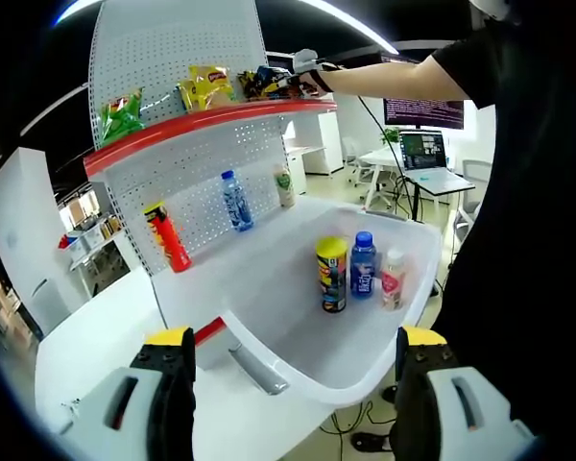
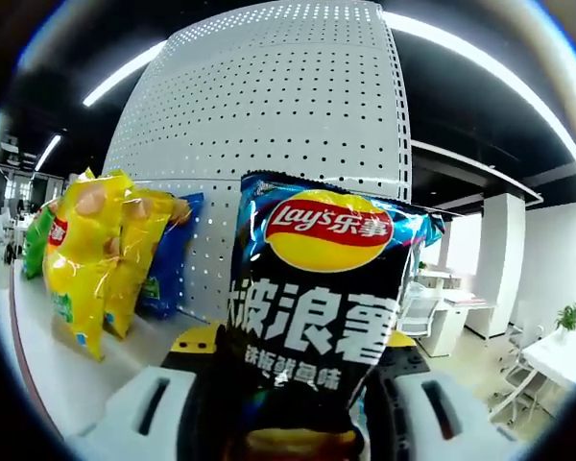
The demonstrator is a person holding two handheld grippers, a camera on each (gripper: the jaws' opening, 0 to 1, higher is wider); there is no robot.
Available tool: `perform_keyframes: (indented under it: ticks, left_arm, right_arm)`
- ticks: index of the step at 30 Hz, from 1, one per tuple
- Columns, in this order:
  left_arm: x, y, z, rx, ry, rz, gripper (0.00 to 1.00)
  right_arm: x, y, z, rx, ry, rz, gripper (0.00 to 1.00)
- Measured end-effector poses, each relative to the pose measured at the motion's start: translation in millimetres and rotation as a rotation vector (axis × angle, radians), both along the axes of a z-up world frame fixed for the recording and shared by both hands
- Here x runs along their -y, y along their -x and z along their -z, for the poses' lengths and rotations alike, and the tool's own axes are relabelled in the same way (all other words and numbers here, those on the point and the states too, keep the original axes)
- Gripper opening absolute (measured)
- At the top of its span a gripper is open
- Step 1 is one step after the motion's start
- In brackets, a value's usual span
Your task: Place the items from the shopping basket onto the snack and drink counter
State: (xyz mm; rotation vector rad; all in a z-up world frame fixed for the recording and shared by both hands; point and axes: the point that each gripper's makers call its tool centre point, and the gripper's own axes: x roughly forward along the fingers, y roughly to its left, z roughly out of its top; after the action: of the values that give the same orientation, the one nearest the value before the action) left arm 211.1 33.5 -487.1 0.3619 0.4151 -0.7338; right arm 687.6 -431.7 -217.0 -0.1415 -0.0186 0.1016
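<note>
A white shopping basket (image 1: 415,240) sits just ahead of my open left gripper (image 1: 296,351). Standing in it are a yellow can (image 1: 332,274), a blue bottle (image 1: 363,264) and a small white-and-pink bottle (image 1: 393,279). A person's arm holds my right gripper (image 1: 307,69) up at the red top shelf (image 1: 187,125) of the counter. That right gripper (image 2: 298,384) is shut on a black Lay's chip bag (image 2: 317,307), upright over the shelf. Beside it stand yellow chip bags (image 2: 96,254), a blue bag (image 2: 168,259) and a green bag (image 2: 36,240).
The lower counter shelf (image 1: 259,245) carries a red chip can (image 1: 168,235), a water bottle (image 1: 236,200) and a pale bottle (image 1: 285,184) against the pegboard (image 1: 173,48). A green bag (image 1: 122,115) sits on the top shelf's left. A desk with a laptop (image 1: 424,154) stands behind.
</note>
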Motion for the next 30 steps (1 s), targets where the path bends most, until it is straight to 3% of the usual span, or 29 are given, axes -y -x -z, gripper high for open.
perform_keyframes:
  ticks: [10, 21, 30]
  left_arm:
    - [1, 0.3, 3.9, -0.008, 0.002, 0.002, 0.86]
    - [1, -0.5, 5.2, -0.007, 0.004, 0.0, 0.86]
    - [0, -0.9, 4.6, -0.007, 0.005, -0.002, 0.86]
  right_arm:
    - [11, -8, 1.8, -0.01, 0.001, 0.01, 0.85]
    - [12, -7, 5.0, -0.027, -0.017, 0.035, 0.97]
    - [9, -7, 1.0, -0.018, -0.05, 0.023, 0.97]
